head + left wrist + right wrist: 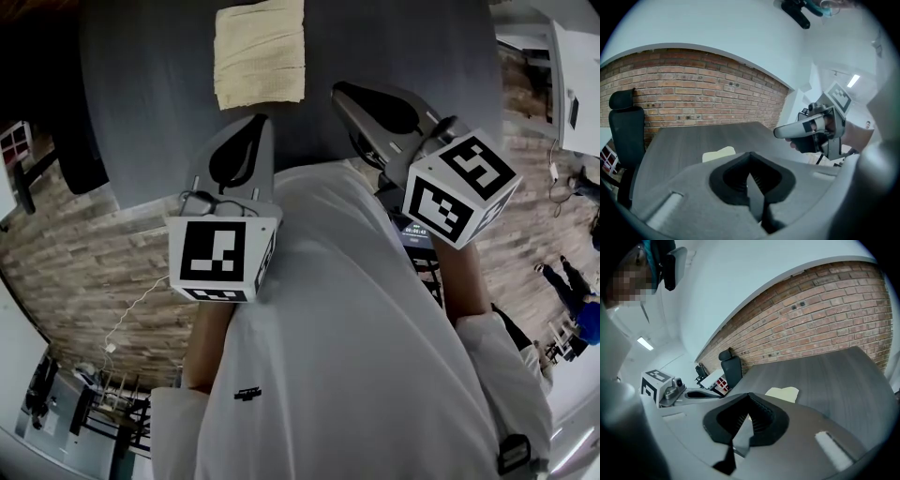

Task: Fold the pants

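Both claws hang close to the person's chest, above and just short of the near edge of the dark tabletop (141,94). The left claw (751,185) is clenched, its ribbed pads pressed together with nothing between them. The right claw (743,427) is clenched and empty in the same way. They sit side by side, near each other and tilted down and forward, with the white shirt (356,356) directly behind them.

The pants (260,52) lie ahead of both claws and well apart from them, toward the far side of the tabletop. They are nearer the left claw's line than the right's. The cloth is pale cream and flat, gathered into one compact rectangle with fairly straight edges and no leg trailing loose. Neither claw touches it.

Judging by that neat shape, the folding looks essentially complete. That would explain why the claws are held back, closed and off the cloth: there is nothing left to pinch or drag, and keeping them clear avoids disturbing the stack. If another fold were wanted, each claw would need to open and reach forward and down to an edge.

Beyond the pants, far ahead of the claws, stands a brick wall (693,89). A black chair (626,131) stands off to the left claw's outer side.
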Available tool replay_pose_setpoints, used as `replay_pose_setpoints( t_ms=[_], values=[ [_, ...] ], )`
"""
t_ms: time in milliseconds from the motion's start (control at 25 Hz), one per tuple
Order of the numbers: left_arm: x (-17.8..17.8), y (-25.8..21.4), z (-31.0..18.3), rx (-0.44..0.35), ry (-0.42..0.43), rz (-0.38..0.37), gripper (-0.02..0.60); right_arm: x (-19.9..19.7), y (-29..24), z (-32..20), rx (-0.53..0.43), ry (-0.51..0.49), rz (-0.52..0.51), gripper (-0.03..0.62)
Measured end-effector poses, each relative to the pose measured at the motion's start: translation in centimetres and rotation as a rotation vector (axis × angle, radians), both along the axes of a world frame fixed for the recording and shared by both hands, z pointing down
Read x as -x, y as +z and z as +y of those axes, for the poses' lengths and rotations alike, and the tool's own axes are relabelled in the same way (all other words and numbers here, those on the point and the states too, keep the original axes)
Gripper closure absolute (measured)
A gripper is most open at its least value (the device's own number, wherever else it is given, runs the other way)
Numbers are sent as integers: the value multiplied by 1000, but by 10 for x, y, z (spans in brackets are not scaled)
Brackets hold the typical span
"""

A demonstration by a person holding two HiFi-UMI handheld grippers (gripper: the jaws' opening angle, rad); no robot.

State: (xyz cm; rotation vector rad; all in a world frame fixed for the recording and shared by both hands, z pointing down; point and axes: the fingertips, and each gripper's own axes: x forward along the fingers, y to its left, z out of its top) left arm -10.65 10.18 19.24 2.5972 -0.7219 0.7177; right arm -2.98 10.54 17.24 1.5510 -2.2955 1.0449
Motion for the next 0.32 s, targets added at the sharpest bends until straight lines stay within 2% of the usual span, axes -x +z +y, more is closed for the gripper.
replay_pose_setpoints(
  t_ms=[320],
  values=[
    [7, -4, 7, -2, 20, -9, 577, 11, -9, 5, -5, -1, 10, 588]
  ],
)
